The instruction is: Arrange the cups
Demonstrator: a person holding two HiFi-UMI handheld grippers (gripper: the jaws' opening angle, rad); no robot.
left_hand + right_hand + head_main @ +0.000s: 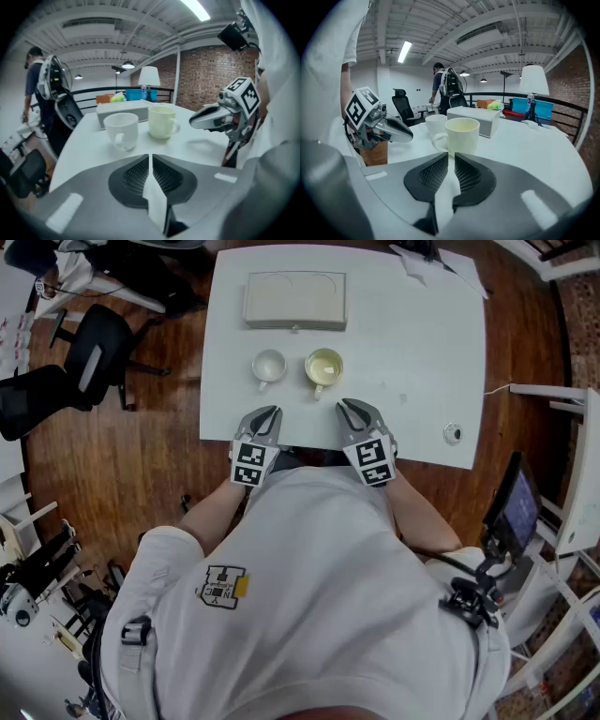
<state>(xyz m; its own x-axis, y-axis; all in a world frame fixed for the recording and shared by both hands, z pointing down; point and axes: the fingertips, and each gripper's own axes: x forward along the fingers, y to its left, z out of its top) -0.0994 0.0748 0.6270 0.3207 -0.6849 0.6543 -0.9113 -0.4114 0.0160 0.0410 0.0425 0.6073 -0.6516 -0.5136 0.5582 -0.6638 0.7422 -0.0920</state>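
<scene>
Two cups stand side by side mid-table, handles toward me: a white cup (268, 365) (122, 130) (436, 124) on the left and a cream-yellow cup (323, 367) (162, 122) (461, 133) on the right. Behind them lies a flat beige box (295, 299) (124, 110) (476, 117). My left gripper (272, 412) (150, 157) (410, 136) hovers at the near table edge, short of the white cup, jaws shut on nothing. My right gripper (343, 406) (451, 157) (192, 123) hovers beside it, short of the cream cup, jaws together and holding nothing.
The white table (412, 352) carries a small round object (453, 433) near its right front corner and papers (441, 263) at the far right. Office chairs (89, 352) stand left of the table. A person (40, 89) stands in the background by a railing.
</scene>
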